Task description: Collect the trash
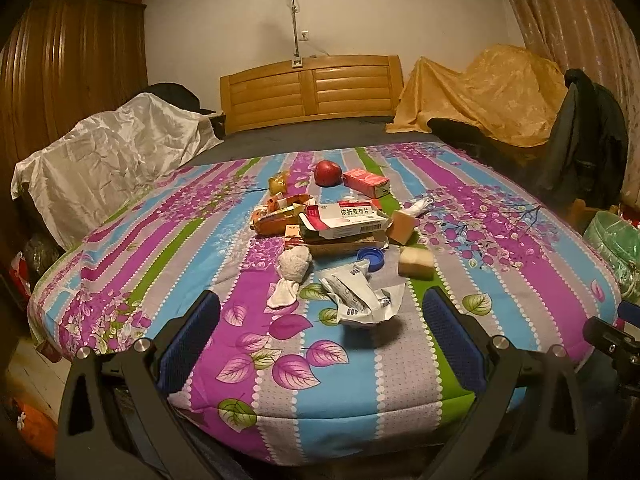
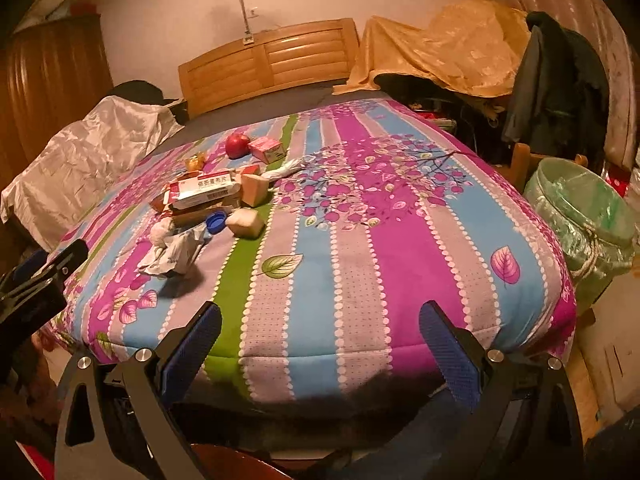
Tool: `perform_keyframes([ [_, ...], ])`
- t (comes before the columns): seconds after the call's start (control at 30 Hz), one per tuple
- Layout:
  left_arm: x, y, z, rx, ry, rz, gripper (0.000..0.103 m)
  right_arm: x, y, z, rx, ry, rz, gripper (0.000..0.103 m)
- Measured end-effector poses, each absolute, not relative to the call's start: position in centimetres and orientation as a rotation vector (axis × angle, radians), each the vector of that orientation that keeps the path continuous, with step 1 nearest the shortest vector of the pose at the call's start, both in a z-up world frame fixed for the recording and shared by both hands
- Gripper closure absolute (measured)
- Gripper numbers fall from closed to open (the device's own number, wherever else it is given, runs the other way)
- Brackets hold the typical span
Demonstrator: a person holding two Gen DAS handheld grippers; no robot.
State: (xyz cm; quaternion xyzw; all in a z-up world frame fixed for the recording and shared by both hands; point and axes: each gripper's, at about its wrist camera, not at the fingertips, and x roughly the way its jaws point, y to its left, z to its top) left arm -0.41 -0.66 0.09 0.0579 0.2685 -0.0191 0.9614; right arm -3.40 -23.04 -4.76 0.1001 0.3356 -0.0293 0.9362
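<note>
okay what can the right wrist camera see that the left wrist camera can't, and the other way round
Only the right wrist view shows the whole green-lined trash bin beside the bed, with its open mouth; the left view catches just an edge of it. Only the left wrist view shows the small yellow packet clearly and the torn orange wrappers behind the medicine box. Both show the striped bedspread, the red apple, the blue bottle cap, the crumpled white wrapper, and open, empty grippers: left, right.

Trash pile (image 2: 208, 208) on striped bedspread (image 2: 360, 240)
</note>
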Motion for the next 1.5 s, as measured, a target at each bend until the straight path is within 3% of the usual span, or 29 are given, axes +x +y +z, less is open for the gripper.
perform_keyframes([
  [1.5,0.1,0.0,-0.4,0.118,0.569,0.005,0.005,-2.8,-23.9,-5.9,0.224,0.735,-0.115,0.004],
])
